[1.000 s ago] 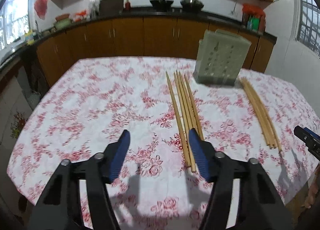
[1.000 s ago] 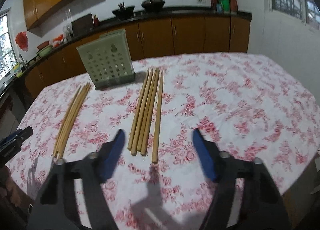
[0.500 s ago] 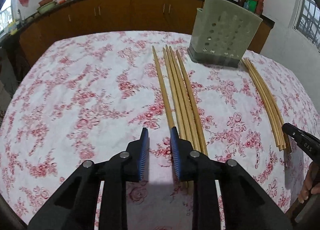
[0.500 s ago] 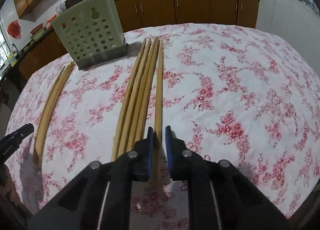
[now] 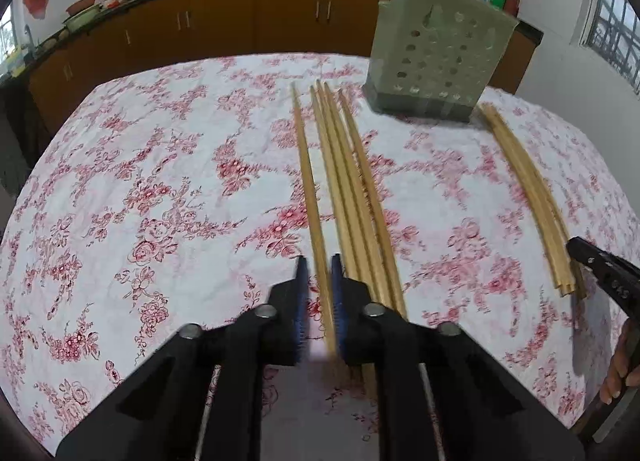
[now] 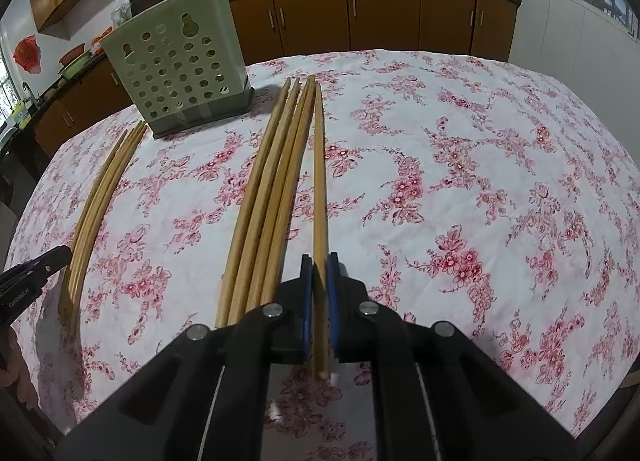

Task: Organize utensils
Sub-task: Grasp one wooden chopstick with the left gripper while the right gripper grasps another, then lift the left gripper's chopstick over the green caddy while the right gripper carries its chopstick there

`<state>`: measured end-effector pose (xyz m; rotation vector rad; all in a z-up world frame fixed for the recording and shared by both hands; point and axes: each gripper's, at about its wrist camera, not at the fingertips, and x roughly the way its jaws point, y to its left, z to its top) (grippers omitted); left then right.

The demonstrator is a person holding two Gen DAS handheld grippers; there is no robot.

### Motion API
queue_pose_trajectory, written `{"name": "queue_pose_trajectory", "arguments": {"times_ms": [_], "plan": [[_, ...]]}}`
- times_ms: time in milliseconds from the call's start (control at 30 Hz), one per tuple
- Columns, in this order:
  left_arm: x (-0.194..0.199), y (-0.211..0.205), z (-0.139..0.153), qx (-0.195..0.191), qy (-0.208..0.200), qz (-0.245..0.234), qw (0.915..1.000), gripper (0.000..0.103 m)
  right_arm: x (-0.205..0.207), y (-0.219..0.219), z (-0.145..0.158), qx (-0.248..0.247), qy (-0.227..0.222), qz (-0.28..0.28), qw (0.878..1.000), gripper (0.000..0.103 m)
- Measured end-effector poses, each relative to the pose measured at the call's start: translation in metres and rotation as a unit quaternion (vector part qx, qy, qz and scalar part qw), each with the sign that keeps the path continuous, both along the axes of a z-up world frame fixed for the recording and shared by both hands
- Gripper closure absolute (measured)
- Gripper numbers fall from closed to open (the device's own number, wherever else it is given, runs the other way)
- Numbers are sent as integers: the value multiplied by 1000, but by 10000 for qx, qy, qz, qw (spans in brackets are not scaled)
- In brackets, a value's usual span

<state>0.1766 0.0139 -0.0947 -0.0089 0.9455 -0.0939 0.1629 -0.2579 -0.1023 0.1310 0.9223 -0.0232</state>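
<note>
Your left gripper (image 5: 318, 293) and right gripper (image 6: 320, 289) both point steeply downward, blue pads nearly together, each clamped on a single chopstick (image 5: 310, 189) near its end.

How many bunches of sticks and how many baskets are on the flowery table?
Chopstick bunches: 2 (left bunch, right bunch)
Green holder: 1
Total: 3
The sticks in each bunch lie too close together to count one by one.
</note>
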Motion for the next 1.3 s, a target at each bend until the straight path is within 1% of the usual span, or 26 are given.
{"name": "queue_pose_trajectory", "arguments": {"times_ms": [200, 333, 467, 800, 1133, 1300], "plan": [[10, 15, 2, 87, -57, 121, 9999, 95, 9, -7, -1, -53, -48, 9, 10000, 94], [22, 31, 2, 121, -94, 282, 9995, 95, 23, -19, -1, -87, -104, -131, 9998, 94], [28, 37, 2, 137, -159, 318, 9993, 95, 32, -30, -2, -71, -154, -261, 9995, 94], [13, 32, -1, 142, -302, 233, 9992, 95, 21, -26, -3, -195, -248, -188, 9993, 94], [14, 35, -1, 44, -309, 269, 9992, 95, 19, -26, -3, -152, -257, -218, 9993, 94], [14, 34, -1, 101, -315, 272, 9991, 95, 23, -27, -3, -146, -255, -194, 9994, 94]]}}
